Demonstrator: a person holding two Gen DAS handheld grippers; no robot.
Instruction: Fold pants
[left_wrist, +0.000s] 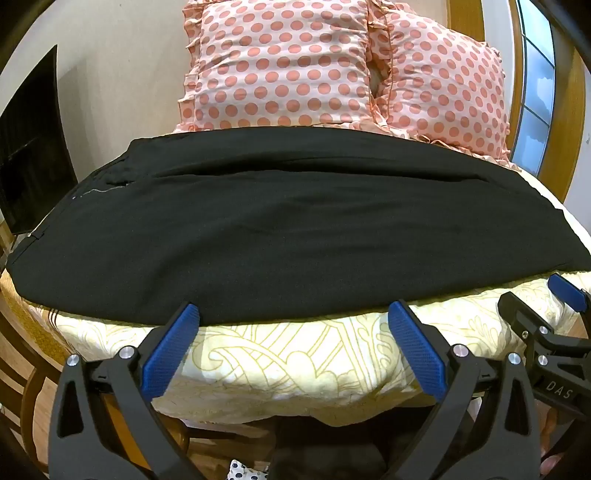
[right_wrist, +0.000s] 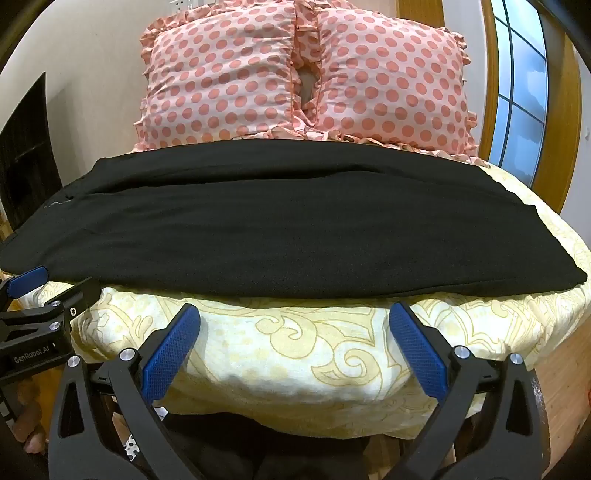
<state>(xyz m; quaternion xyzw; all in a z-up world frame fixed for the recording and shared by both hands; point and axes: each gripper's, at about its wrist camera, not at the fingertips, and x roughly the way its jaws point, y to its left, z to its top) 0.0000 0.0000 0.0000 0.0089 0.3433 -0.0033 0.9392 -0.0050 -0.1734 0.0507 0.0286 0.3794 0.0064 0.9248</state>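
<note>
Black pants (left_wrist: 288, 225) lie flat across the bed, leg over leg, waist end at the left; they also show in the right wrist view (right_wrist: 288, 229). My left gripper (left_wrist: 295, 314) is open and empty, its blue fingertips (left_wrist: 186, 314) at the pants' near edge. My right gripper (right_wrist: 295, 314) is open and empty, just short of the near edge, over the bedcover. The right gripper shows at the right of the left wrist view (left_wrist: 565, 295); the left gripper shows at the left of the right wrist view (right_wrist: 29, 282).
A cream bedcover with yellow pattern (right_wrist: 314, 354) covers the bed. Two pink polka-dot pillows (right_wrist: 221, 81) (right_wrist: 388, 81) stand behind the pants. A dark screen (left_wrist: 29, 162) is at the left, a window with wooden frame (right_wrist: 517, 85) at the right.
</note>
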